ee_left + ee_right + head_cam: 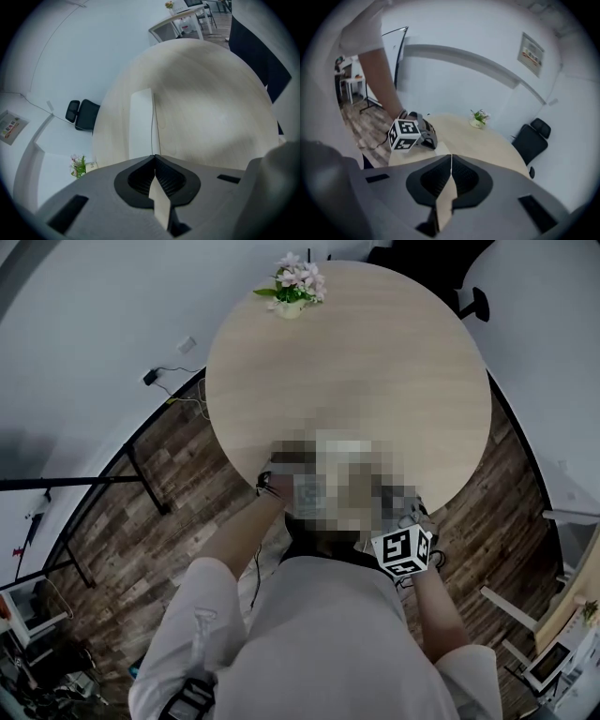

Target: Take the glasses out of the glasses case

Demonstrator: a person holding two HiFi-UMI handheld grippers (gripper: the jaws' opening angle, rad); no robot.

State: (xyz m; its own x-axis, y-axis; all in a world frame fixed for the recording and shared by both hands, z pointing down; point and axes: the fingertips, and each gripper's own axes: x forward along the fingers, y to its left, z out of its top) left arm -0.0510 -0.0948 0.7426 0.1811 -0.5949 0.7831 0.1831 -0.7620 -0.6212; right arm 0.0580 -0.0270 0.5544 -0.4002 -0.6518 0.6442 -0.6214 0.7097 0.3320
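Note:
A white flat oblong case [141, 123] lies closed on the round wooden table [211, 108], straight ahead of my left gripper [154, 156], whose jaws meet with nothing between them. The right gripper [451, 155] is also shut and empty, and hangs over the table's near edge. Past its tips I see the left gripper's marker cube [404, 134] and a corner of the white case [442, 149]. In the head view the right gripper's marker cube [403, 554] shows at the table's near edge. A mosaic patch hides both sets of jaws and the case there. No glasses are visible.
A small pot of pink flowers [292, 285] stands at the far edge of the table [375, 362]. A black office chair [532, 139] sits beyond the table by the white wall. A black-framed stand [141, 474] and cables are on the wood floor to the left.

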